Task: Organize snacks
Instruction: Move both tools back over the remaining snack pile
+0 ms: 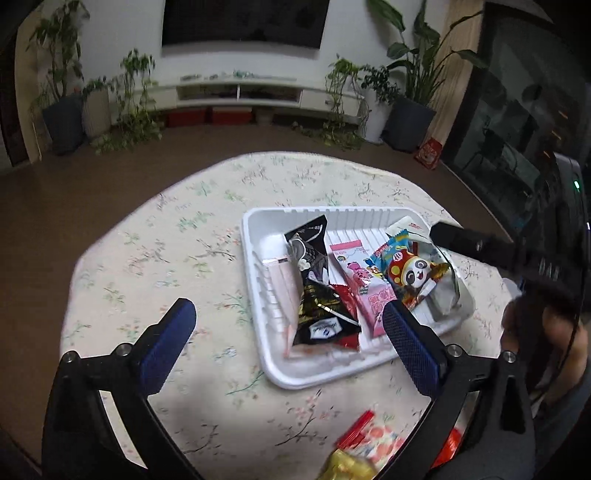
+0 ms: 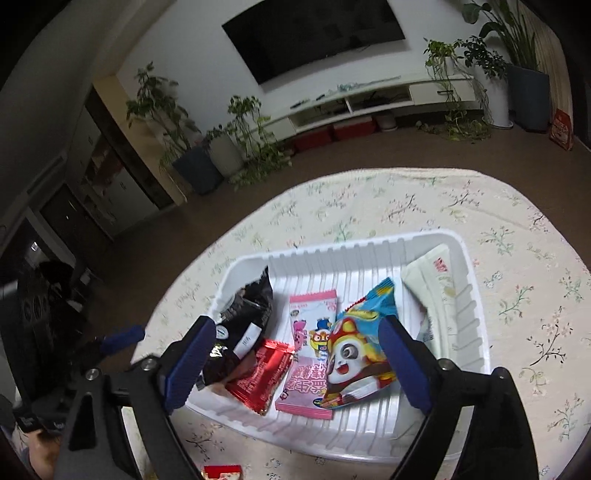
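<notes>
Floral cloth covers the round desk (image 1: 155,258), which stands before a wall with a dark screen (image 1: 243,22), a low white shelf unit (image 1: 240,92) and potted plants (image 1: 59,92) at both sides.

Seen from the left wrist, the left tool (image 1: 288,325) hangs above the desk with its 2 blue-padded jaws wide apart and nothing between them. Just beyond its right jaw sits the white ribbed plastic tray (image 1: 255,229), which holds the snacks side by side. From left to right they are a pale pink flat packet (image 1: 282,284), a black packet with gold print (image 1: 314,280), a small red foil packet (image 1: 345,299), a pink cartoon packet (image 1: 360,280), a blue packet printed with a panda (image 1: 410,269) and a white long packet (image 1: 406,223) at the far right wall. Loose red and yellow wrappers (image 1: 365,446) lie blurred on the desk, nearer than the tray.

From the right wrist, the right tool (image 2: 295,358) hovers over the tray's near half, jaws spread and empty, with the red, pink and panda packets showing between them below. A red-and-white wrapper (image 2: 221,472) peeks in at the bottom edge.
</notes>
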{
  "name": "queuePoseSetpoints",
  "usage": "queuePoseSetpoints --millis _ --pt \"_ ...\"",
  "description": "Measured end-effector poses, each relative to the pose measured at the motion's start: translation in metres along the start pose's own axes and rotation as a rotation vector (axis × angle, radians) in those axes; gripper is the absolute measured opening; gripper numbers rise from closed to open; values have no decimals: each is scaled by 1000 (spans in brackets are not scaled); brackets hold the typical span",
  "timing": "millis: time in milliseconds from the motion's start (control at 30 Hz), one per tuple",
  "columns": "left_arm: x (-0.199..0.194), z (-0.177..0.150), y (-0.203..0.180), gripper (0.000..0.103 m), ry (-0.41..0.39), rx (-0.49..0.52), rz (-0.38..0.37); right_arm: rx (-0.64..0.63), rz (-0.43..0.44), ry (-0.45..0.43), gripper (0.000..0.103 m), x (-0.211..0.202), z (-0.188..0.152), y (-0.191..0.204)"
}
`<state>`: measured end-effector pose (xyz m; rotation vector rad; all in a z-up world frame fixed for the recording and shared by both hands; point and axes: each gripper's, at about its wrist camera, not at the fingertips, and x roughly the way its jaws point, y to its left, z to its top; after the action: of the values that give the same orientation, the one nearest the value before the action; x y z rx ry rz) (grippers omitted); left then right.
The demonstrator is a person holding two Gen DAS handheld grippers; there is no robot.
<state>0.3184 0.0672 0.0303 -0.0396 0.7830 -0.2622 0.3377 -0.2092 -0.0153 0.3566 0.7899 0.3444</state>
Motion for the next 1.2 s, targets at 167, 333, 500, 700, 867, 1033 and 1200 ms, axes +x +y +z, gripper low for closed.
queuePoseSetpoints --millis 167,333,500,700,867,1033,1200 --pt "-43 -34 3 102 -53 36 19 24 81 -56 95 -31 1 -2" --pt "-64 -77 14 102 85 49 -19 -106 152 -132 96 -78 -12 14" --pt "-75 -113 5 102 160 202 -60 -348 182 -156 96 -119 -51 43" --pt "-78 -133 -13 102 181 404 -131 -652 165 -82 96 -143 -119 80" --pt "-64 -133 -31 102 232 565 -142 -868 166 49 88 -140 -158 91" --pt "-41 -133 -40 102 310 657 -129 -1028 155 182 83 -127 -179 89" --pt "-22 -131 -41 85 386 674 -140 -1091 162 250 80 -108 -180 83"
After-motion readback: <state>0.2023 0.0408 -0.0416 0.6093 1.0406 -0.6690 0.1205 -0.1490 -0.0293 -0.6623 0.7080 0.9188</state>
